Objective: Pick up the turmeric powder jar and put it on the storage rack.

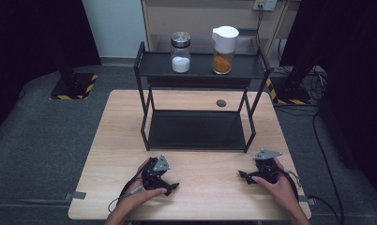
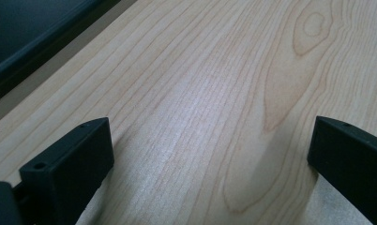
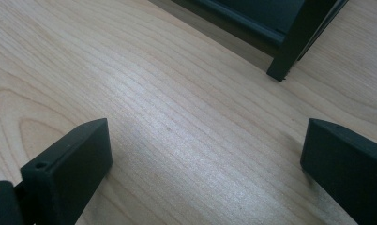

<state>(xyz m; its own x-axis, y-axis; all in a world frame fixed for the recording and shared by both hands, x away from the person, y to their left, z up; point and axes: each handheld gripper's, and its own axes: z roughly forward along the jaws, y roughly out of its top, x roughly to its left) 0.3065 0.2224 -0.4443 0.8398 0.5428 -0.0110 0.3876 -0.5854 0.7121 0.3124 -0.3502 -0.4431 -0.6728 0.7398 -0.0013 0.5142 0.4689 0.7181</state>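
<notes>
Both grippers sit low on the wooden table (image 1: pixel 107 154), close to the near edge, each in a hand. The left gripper (image 1: pixel 170 186) rests at the near left, its jaws spread wide and holding nothing; in the left gripper view they stand far apart over bare wood grain, with the dark lower shelf of the rack (image 2: pixel 32 28) slanting across the upper left corner. The right gripper (image 1: pixel 243 176) lies at the near right, jaws likewise released and empty; in the right gripper view a black rack leg (image 3: pixel 292 42) meets the table just ahead. The two grippers point in toward each other, well apart.

Nearest to them stands the black two-tier rack (image 1: pixel 200 65), in the middle of the table, beyond both hands. On its top shelf, a glass jar of white powder (image 1: pixel 181 52) with a metal lid stands upright at the left, and a white-capped bottle of orange powder (image 1: pixel 224 50) stands upright beside it at the right, the two apart. A small dark disc (image 1: pixel 221 103) lies on the table behind the rack's lower shelf.
</notes>
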